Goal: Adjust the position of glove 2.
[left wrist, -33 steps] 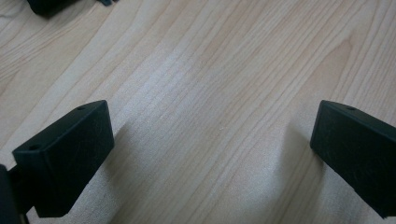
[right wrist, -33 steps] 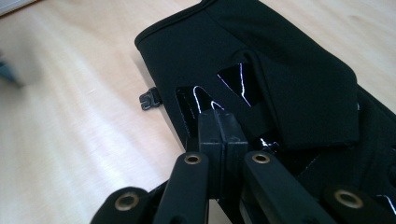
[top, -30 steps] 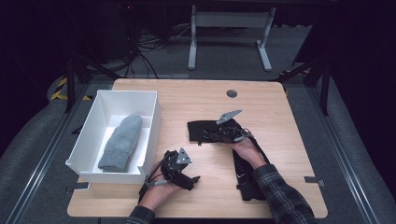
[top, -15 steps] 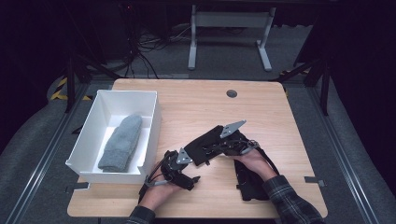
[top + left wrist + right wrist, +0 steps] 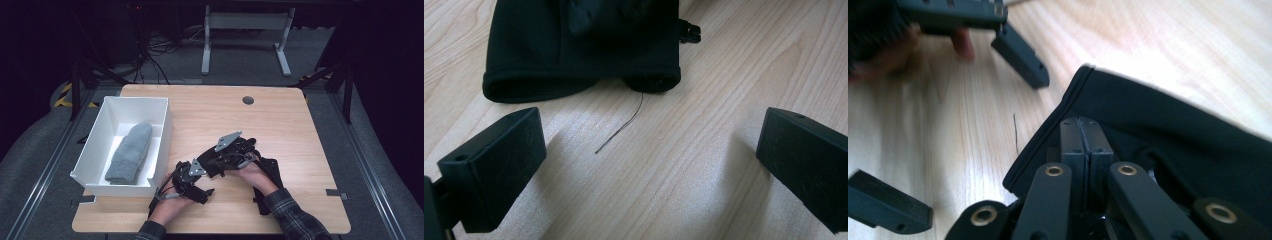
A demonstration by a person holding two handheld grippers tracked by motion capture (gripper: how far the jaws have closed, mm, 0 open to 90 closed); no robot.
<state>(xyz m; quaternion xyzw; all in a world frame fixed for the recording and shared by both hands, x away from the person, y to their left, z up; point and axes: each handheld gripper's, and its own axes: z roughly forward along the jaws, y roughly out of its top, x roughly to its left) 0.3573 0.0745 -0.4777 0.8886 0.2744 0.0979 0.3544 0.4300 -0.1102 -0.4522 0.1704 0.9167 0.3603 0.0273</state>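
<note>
High view: the right gripper [image 5: 216, 162], jaws pinched tight on the black glove [image 5: 260, 167], stood just right of the white box [image 5: 161, 131] holding a grey mitten [image 5: 129, 152]. The glove's cuff [image 5: 581, 80] lay straight ahead of the left gripper [image 5: 200, 187], whose jaws gaped wide and empty. A loose thread [image 5: 621, 127] lay on the table [image 5: 290, 120] between them; nothing blocked the way.

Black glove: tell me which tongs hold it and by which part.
The right tongs are shut on the black glove at its cuff edge. The left tongs stand open over bare table, holding nothing, just short of the cuff.
</note>
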